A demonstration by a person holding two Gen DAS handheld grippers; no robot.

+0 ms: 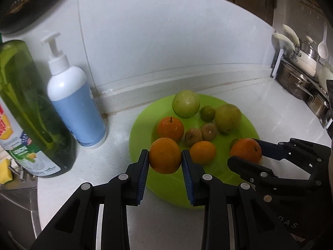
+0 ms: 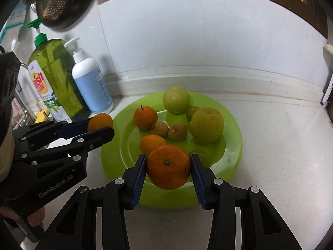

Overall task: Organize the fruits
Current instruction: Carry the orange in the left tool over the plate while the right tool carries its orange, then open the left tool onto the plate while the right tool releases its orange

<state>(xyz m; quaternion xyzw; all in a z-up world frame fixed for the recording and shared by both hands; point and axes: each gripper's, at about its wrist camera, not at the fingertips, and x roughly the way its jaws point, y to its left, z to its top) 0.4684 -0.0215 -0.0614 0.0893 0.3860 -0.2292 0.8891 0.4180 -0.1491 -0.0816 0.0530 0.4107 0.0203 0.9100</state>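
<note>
Each claw, left claw (image 1: 165, 156) and right claw (image 2: 168, 166), grips one orange above the green plate (image 2: 116, 145), lower centre of frame; seven fruits already lie there.

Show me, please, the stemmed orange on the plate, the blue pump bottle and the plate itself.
Stemmed orange (image 1: 170, 128), left wrist view, middle of its skin.
Blue pump bottle (image 1: 80, 112), left wrist view, its blue label.
Plate (image 2: 233, 156), right wrist view, bare right rim.

Fruits (image 2: 177, 131) on plate (image 2: 233, 123), bottles (image 2: 91, 85) left of it, pots (image 1: 299, 79) seemingly far right
</note>
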